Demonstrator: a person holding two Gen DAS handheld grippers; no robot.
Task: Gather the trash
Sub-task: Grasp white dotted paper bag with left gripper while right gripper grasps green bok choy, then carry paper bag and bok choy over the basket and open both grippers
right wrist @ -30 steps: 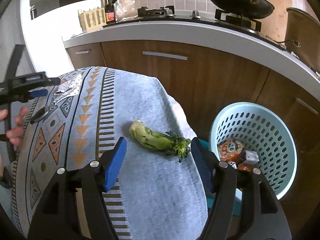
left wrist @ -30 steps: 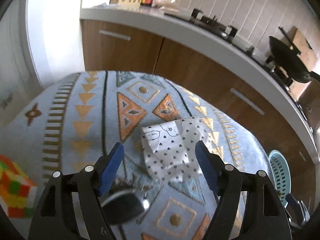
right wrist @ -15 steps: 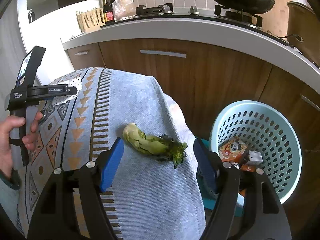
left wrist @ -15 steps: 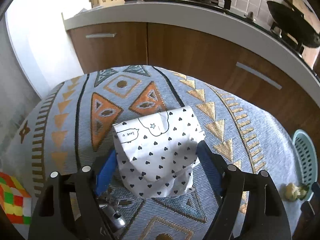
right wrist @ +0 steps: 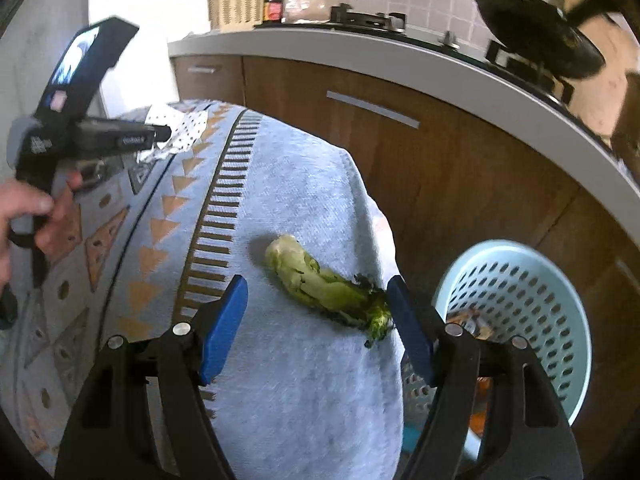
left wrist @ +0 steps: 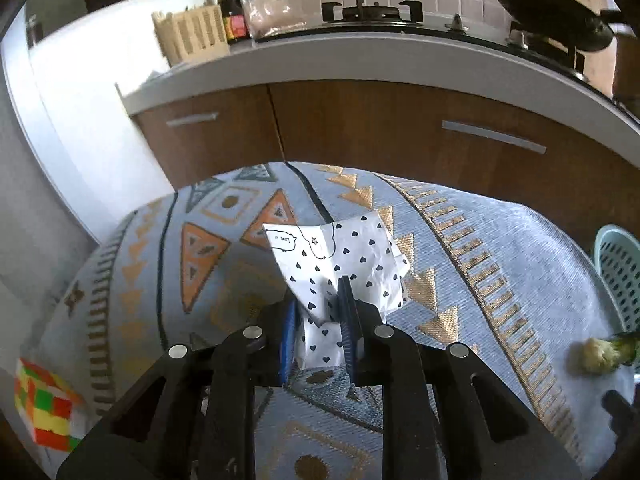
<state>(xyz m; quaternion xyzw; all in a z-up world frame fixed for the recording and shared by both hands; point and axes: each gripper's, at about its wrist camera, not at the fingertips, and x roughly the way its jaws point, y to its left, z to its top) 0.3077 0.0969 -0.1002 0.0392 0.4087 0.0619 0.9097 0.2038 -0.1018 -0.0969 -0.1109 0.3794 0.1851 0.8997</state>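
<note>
My left gripper (left wrist: 318, 312) is shut on a crumpled white paper with black hearts (left wrist: 348, 264) and holds it lifted above the patterned tablecloth (left wrist: 480, 248). The paper also shows in the right wrist view (right wrist: 184, 128), pinched in the left gripper (right wrist: 162, 134). My right gripper (right wrist: 316, 312) is open, its fingers either side of a green vegetable scrap (right wrist: 320, 284) lying on the cloth near the table edge. The scrap also shows at the right of the left wrist view (left wrist: 600, 354). A light blue perforated basket (right wrist: 520, 312) stands on the floor beside the table with packaging inside.
A Rubik's cube (left wrist: 44, 412) sits at the table's left. A wooden cabinet (right wrist: 440, 168) and counter with stove (left wrist: 372, 12), wok (right wrist: 536, 44) and bottles stand behind. The basket's rim shows at the right of the left wrist view (left wrist: 618, 268).
My left gripper closed on the heart-printed paper and lifted it off the cloth. My right gripper moved closer to the vegetable scrap, still open.
</note>
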